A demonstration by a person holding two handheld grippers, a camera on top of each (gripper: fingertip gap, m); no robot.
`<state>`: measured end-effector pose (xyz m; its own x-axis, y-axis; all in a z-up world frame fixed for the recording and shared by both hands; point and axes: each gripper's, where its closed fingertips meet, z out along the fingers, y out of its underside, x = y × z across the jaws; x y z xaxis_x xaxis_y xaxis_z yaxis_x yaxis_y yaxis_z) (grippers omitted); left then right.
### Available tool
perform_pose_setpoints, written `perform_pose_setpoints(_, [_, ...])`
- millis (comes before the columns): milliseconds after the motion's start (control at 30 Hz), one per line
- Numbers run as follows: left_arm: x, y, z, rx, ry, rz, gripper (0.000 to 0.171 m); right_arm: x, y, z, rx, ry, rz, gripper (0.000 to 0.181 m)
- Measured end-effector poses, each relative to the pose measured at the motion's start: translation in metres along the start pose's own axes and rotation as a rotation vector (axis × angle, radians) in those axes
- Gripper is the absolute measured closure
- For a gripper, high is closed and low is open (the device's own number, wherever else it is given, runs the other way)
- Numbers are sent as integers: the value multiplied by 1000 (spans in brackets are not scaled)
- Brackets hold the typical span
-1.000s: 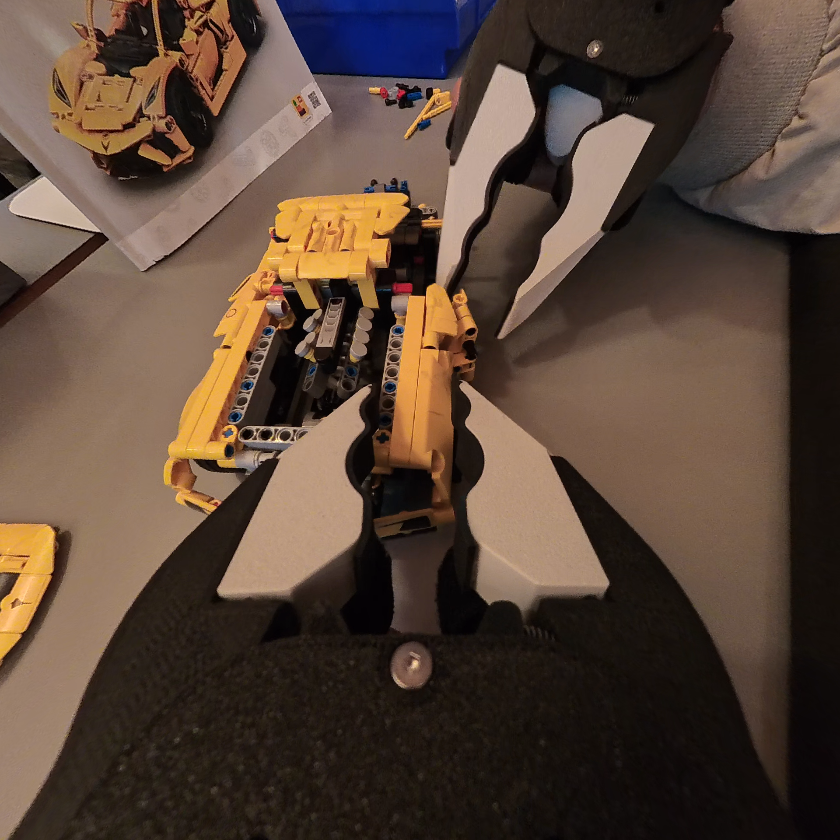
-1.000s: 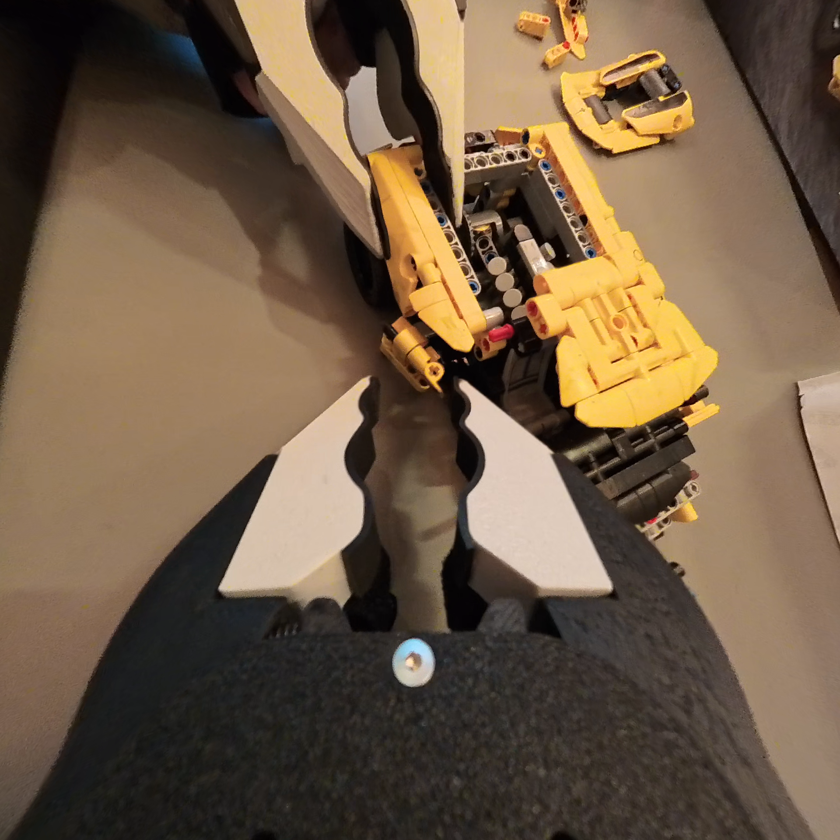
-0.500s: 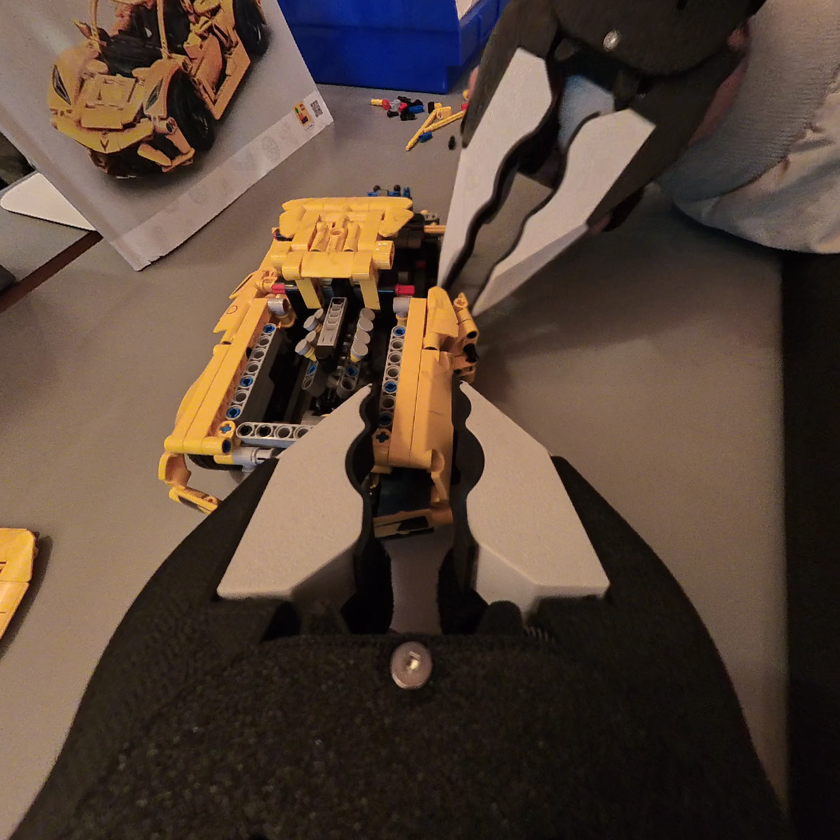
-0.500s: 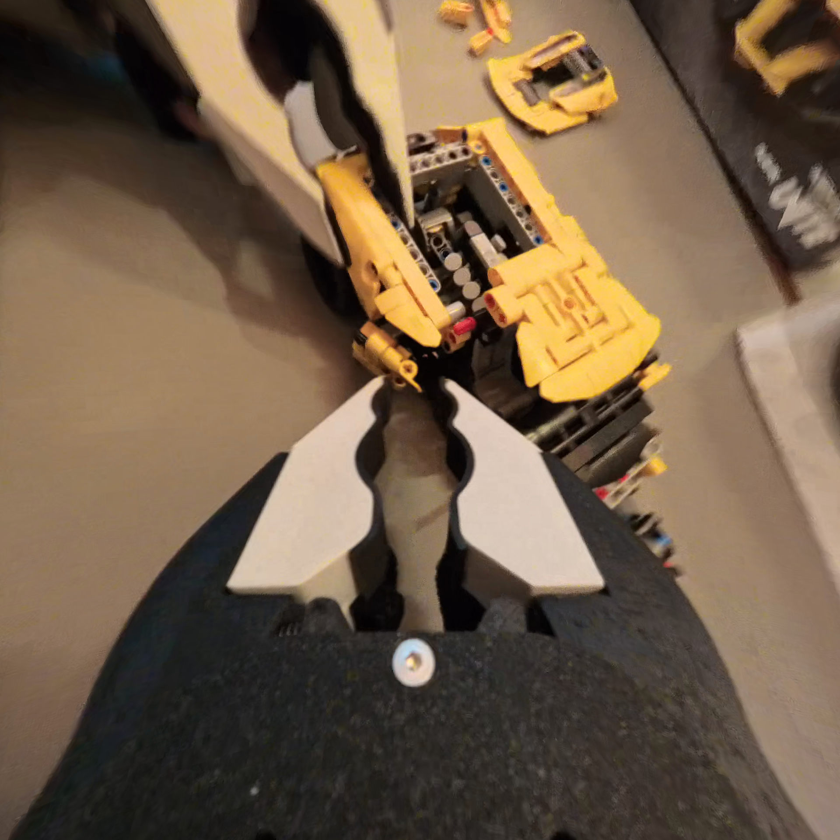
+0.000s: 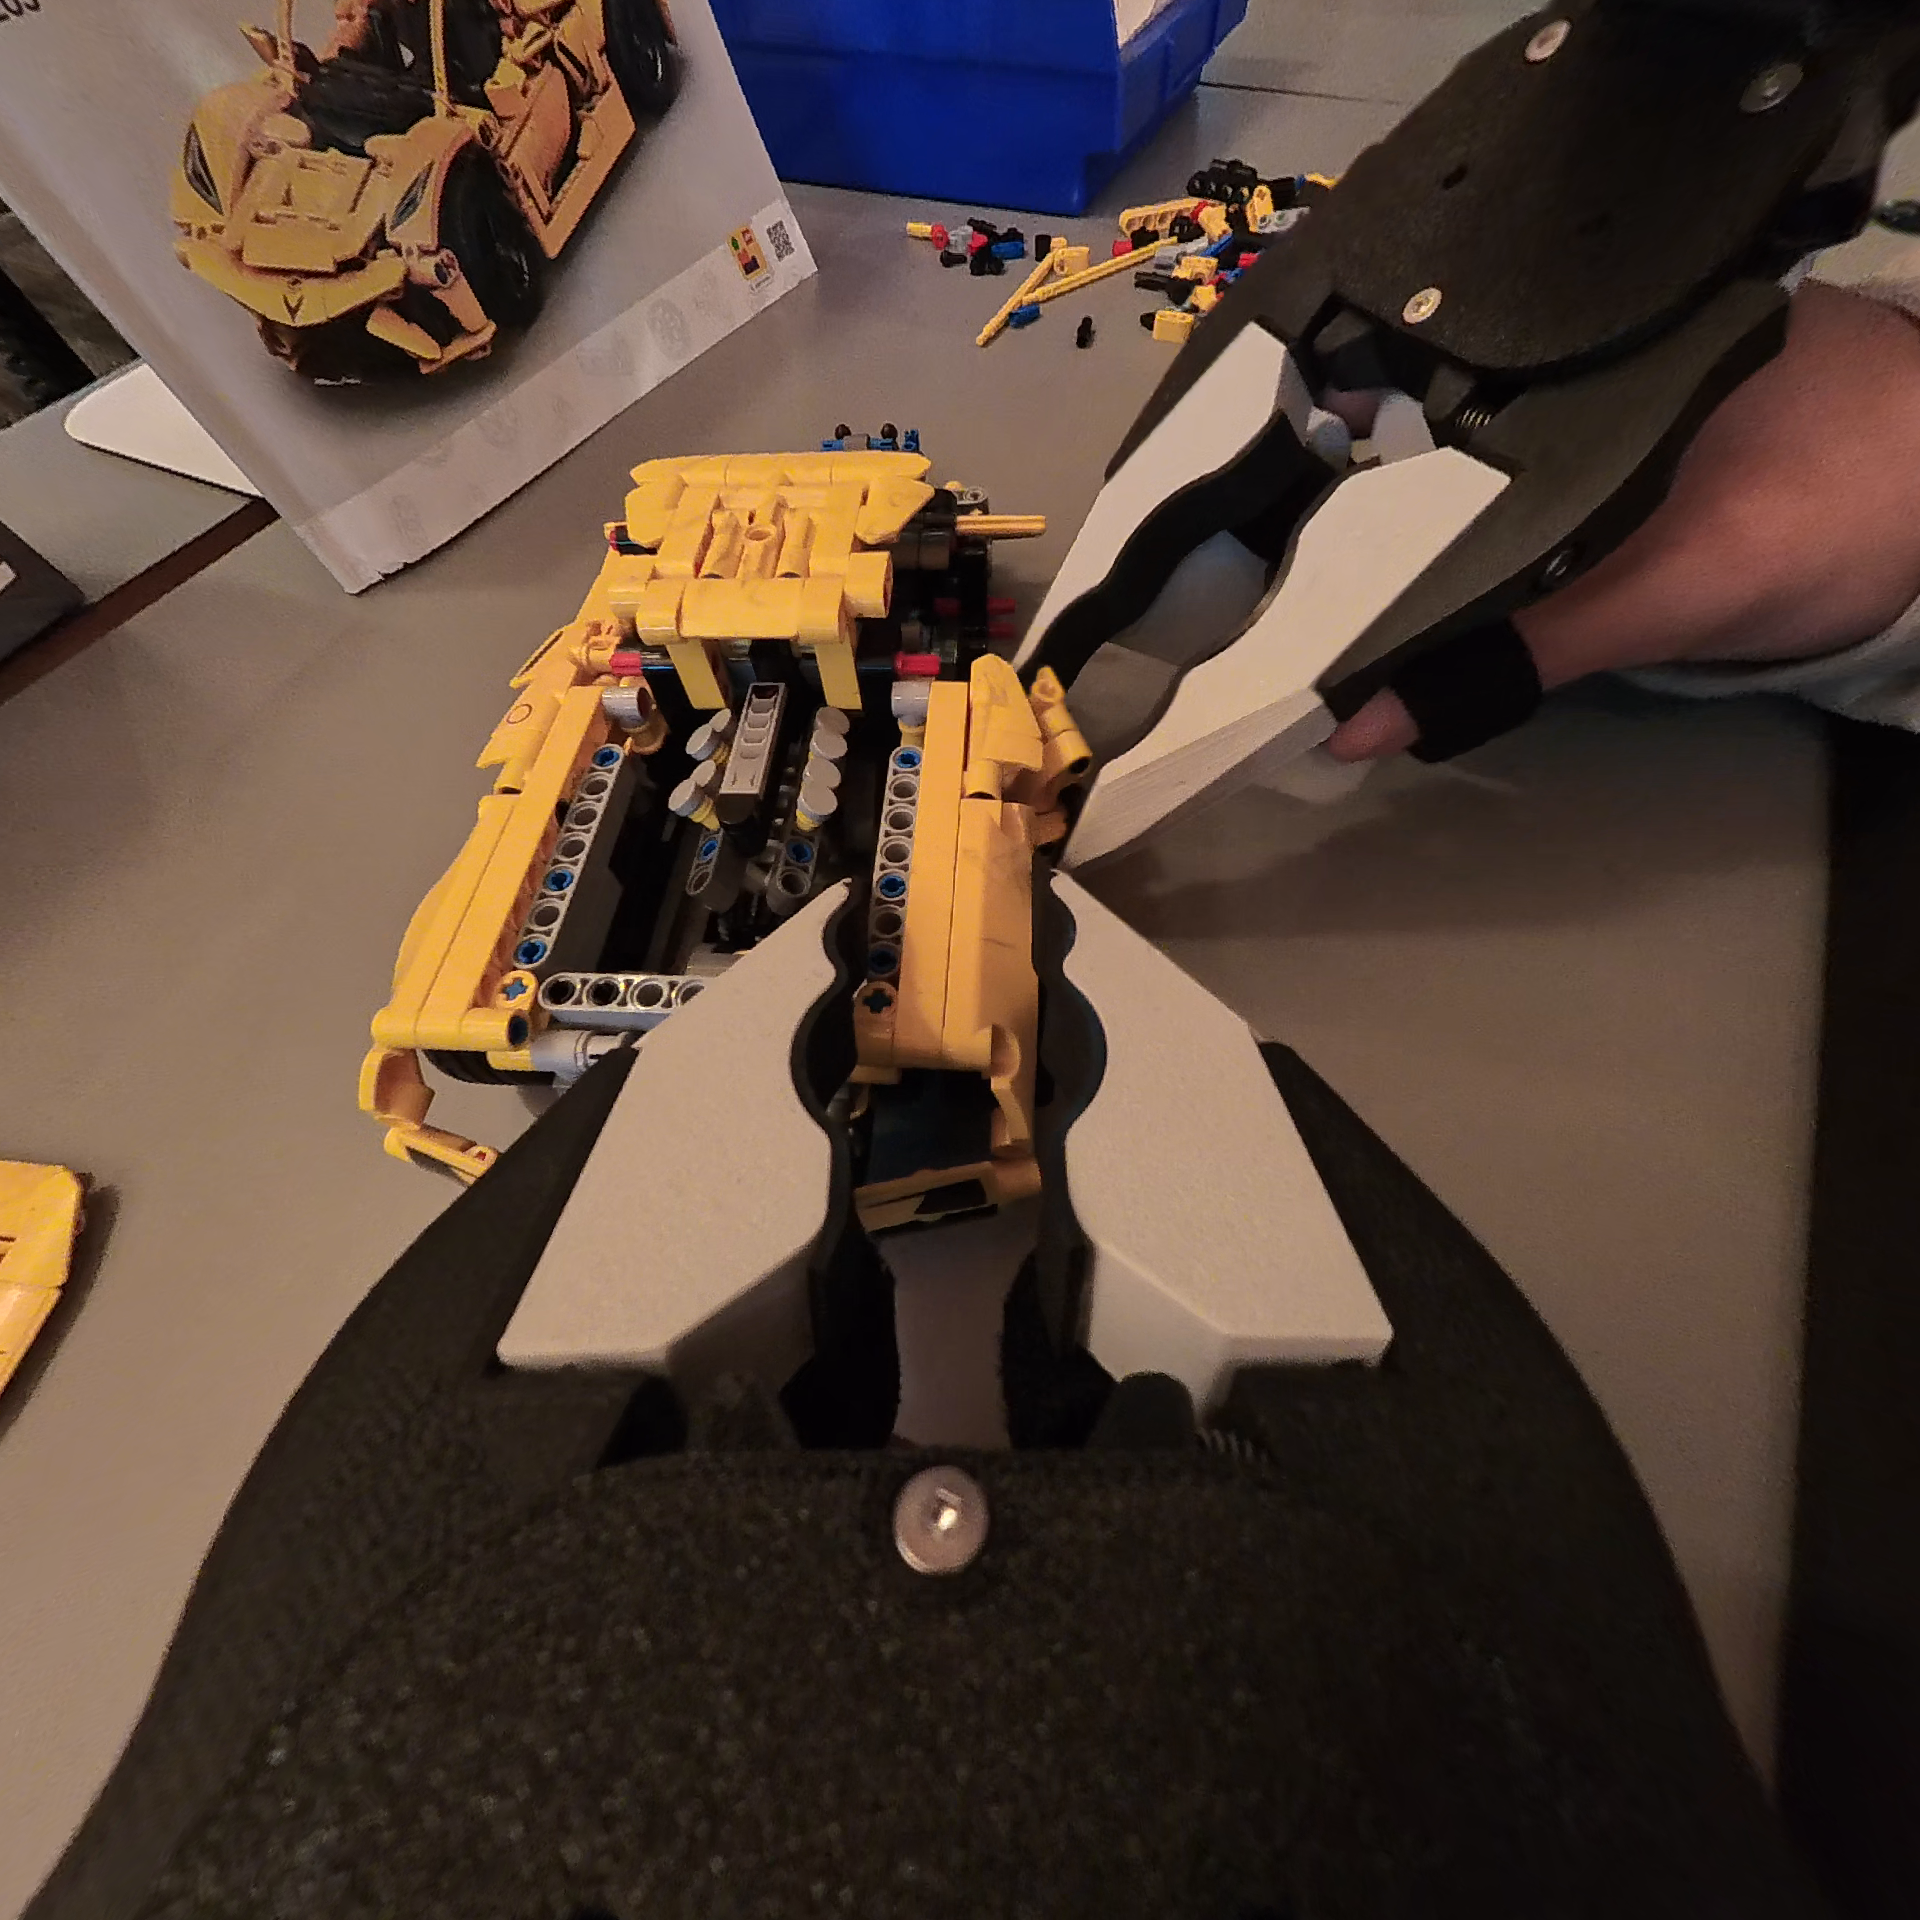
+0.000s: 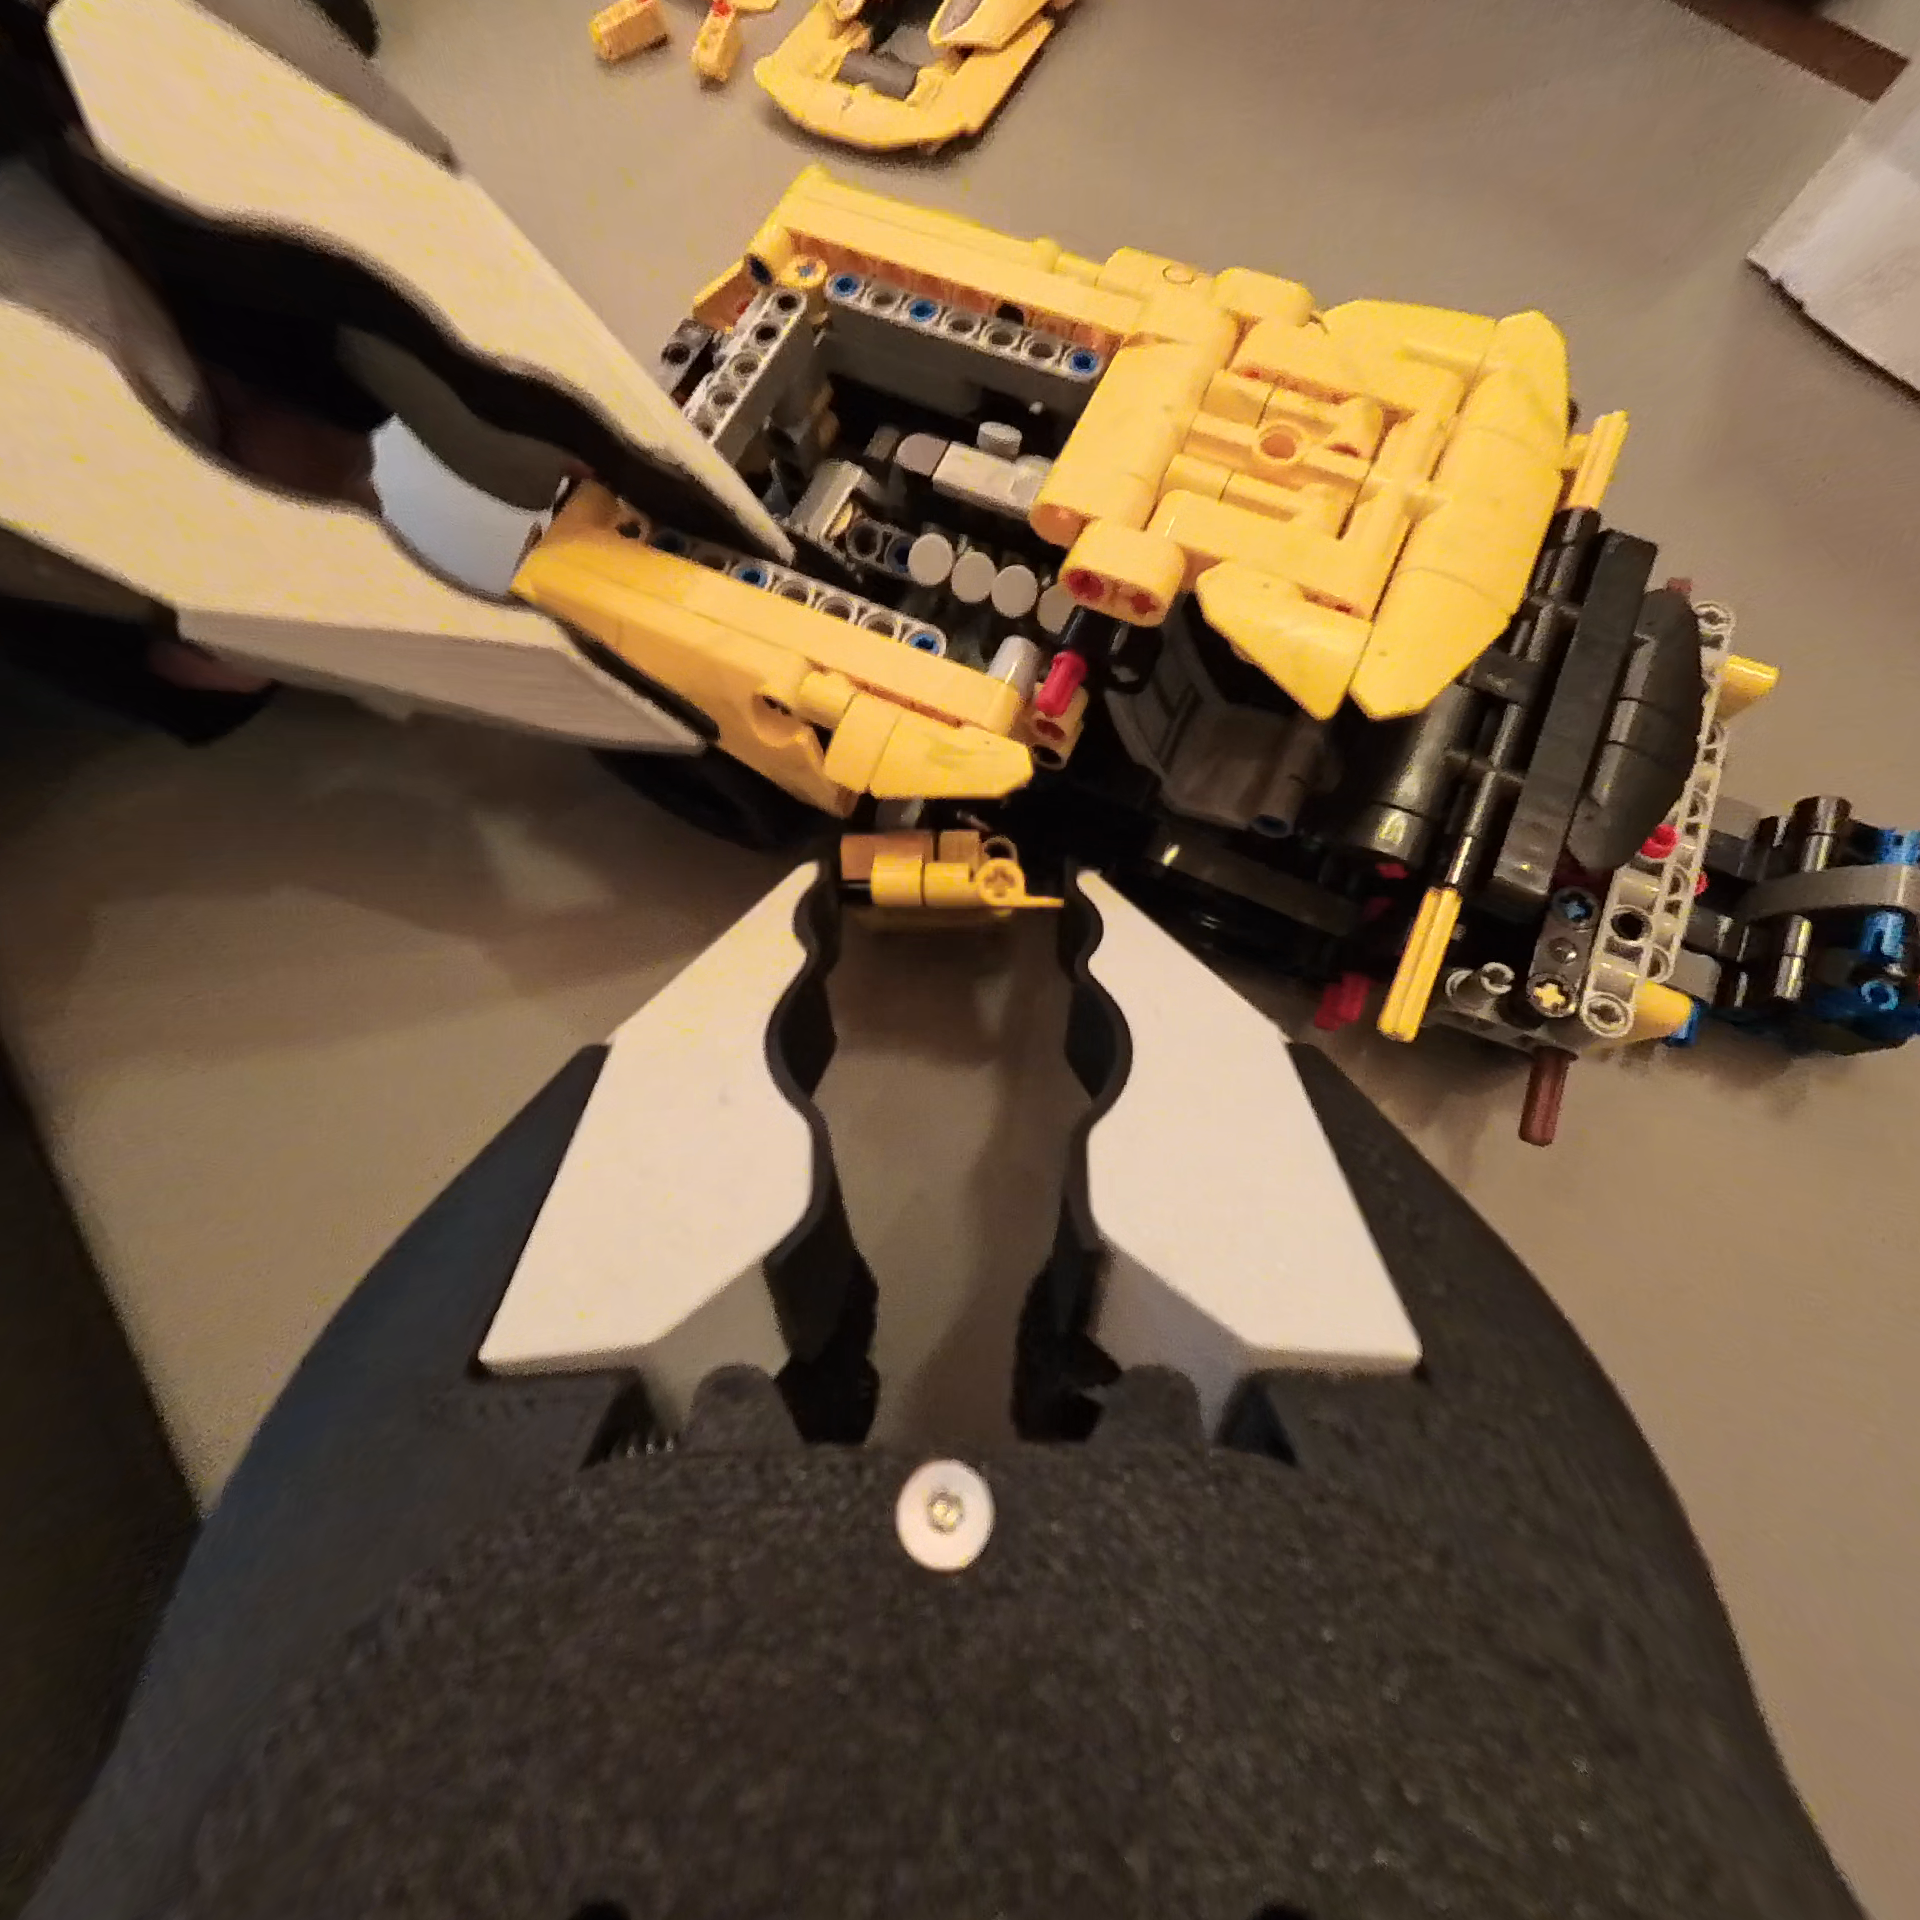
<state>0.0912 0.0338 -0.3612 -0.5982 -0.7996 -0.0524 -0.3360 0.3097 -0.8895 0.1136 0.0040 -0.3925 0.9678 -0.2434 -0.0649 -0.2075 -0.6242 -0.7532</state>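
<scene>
A half-built yellow and black brick car (image 5: 748,665) stands on the grey table (image 5: 1455,1039). My left gripper (image 5: 951,899) is shut on the car's yellow side panel (image 5: 971,935); it also shows in the right wrist view (image 6: 717,634), clamped on that panel (image 6: 790,655). My right gripper (image 6: 948,875) is open and low at the car's side, with its fingertips either side of a small yellow part (image 6: 935,883) that sticks out below the panel. In the left wrist view the right gripper (image 5: 1060,758) flanks that part (image 5: 1060,727), and a hand (image 5: 1714,582) holds it.
A printed sheet with a picture of a yellow car (image 5: 416,208) leans at the back left, with a blue bin (image 5: 966,83) behind it. Loose small parts (image 5: 1143,260) lie at the back. A yellow body piece (image 6: 894,73) and another yellow panel (image 5: 31,1247) lie apart from the car. The grippers' ends are close to 5 cm from one another. It is some 20 cm from my left tips to the yellow body piece (image 6: 894,73).
My right gripper has swung round and down to the car's side, and its jaws have spread wider around the small yellow part. My left gripper has kept its hold on the side panel.
</scene>
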Motion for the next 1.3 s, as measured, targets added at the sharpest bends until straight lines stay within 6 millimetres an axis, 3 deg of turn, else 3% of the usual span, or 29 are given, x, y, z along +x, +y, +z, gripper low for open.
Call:
perform_pose_setpoints(133, [1,2,-5,8,41,-15,141,-5,7,-7,6,-144,-188,142])
perform_pose_setpoints(233, [2,2,-4,11,58,-12,141,-3,7,-10,-2,-155,-366,141])
perform_pose_setpoints(400, [2,0,-1,8,36,-3,141,11,9,-17,-3,-55,-166,135])
perform_pose_setpoints(533, [2,-2,2,4,13,-6,141,-10,5,-18,13,-68,91,127])
perform_pose_setpoints(633, [2,-2,2,2,12,-10,141,-4,13,-3,-29,64,91,137])
perform_pose_setpoints(800, [1,-1,0,-4,6,-7,142,10,14,-10,-23,99,55,167])
perform_pose_setpoints(900, [2,-1,-1,-4,6,-10,142,11,18,-10,-18,68,80,167])
perform_pose_setpoints(1033, [2,-1,-1,-4,12,-7,142,9,5,-6,38,52,51,145])
perform_pose_setpoints(1100, [1,-1,0,-7,10,-4,142,14,3,-3,33,81,41,166])
perform_pose_setpoints(1300, [1,-2,4,-27,-15,-14,141,21,-8,-11,105,90,115,167])
